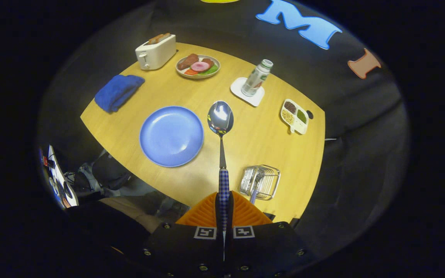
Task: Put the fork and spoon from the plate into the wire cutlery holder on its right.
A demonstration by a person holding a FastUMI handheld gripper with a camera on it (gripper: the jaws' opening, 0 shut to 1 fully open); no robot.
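Note:
My gripper (223, 210) is shut on the checked handle of the spoon (220, 119), held high above the table. The spoon points straight ahead of the fingers, its shiny bowl hanging over the wood just right of the blue plate (171, 136). The plate lies bare on the table. The wire cutlery holder (260, 182) stands just right of the fingers near the table's front edge. A checked handle, apparently the fork's (253, 196), sticks out of the holder.
Further back on the round wooden table (269, 146) are a white toaster (155, 52), a folded blue cloth (118, 92), a dish of food (198, 66), a bottle (257, 78) on a white coaster, and a divided snack tray (294, 116). Clutter lies on the floor at left.

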